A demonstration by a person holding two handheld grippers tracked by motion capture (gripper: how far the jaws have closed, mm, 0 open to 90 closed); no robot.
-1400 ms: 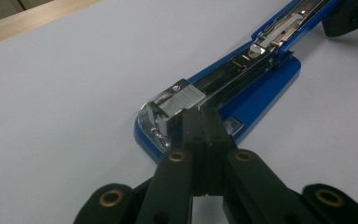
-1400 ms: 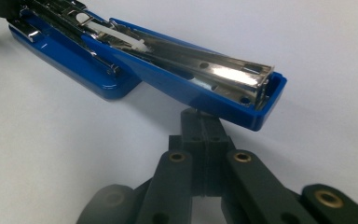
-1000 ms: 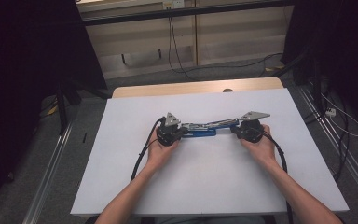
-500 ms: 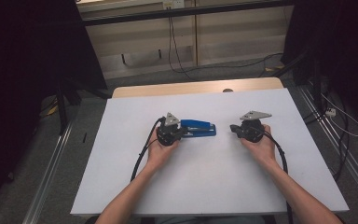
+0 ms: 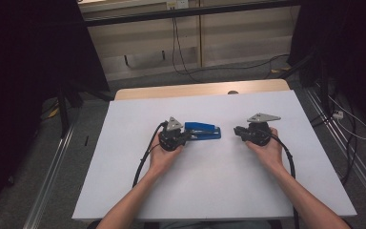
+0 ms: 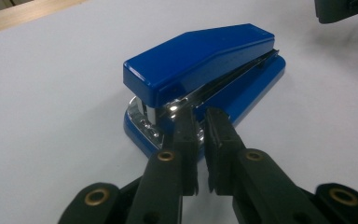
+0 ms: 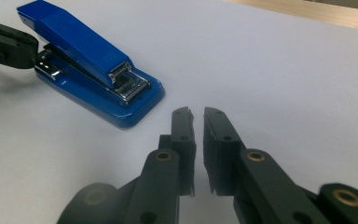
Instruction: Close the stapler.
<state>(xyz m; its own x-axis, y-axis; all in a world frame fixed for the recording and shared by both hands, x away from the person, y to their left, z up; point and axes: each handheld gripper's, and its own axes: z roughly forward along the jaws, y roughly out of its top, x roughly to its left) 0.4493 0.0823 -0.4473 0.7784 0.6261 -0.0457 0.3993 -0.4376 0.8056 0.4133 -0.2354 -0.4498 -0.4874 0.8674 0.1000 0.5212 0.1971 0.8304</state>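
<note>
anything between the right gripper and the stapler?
Nothing. In the high view, only bare white table cover separates the right gripper from the blue stapler.

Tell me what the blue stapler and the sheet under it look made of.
Stapler: glossy blue shell, probably plastic or painted metal, given its soft highlights; the bright mirror-like parts at its mouth look like chromed metal. White sheet: matte, flat, with no glare, likely paper or thin board.
</note>
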